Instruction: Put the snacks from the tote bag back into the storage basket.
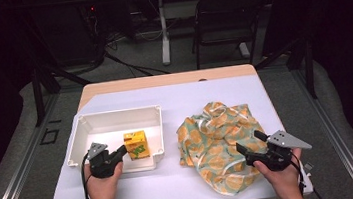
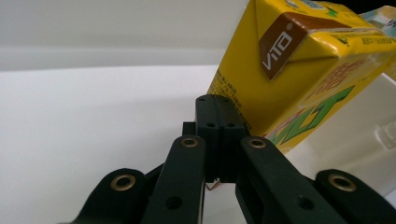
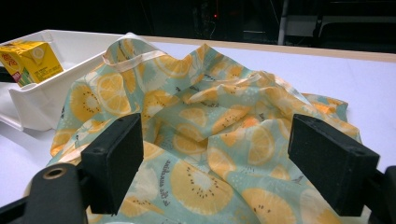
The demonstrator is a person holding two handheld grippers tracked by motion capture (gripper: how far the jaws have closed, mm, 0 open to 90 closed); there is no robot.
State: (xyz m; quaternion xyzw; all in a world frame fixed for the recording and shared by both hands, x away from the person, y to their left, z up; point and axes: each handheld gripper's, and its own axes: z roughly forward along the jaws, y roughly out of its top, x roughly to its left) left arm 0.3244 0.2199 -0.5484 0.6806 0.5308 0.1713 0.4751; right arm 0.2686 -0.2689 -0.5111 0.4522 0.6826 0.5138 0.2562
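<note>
Left gripper [image 2: 219, 122]: jaws pressed together, empty; tips beside the carton's lower edge
Carton [image 1: 136, 144]: upright inside white tray [image 1: 111, 118]
Right gripper [image 3: 215, 158]: spread wide over the cloth [image 3: 205, 130] on worktop [image 1: 174, 185]

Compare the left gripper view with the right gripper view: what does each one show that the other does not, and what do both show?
Left gripper view: its own tongs, shut, with their tips beside the yellow drink carton, and the brown corner flap printed VITA.

Right gripper view: its own tongs, open above the orange-slice patterned cloth, plus the table and dark room behind.

Both: the carton and the white bin it stands in.
</note>
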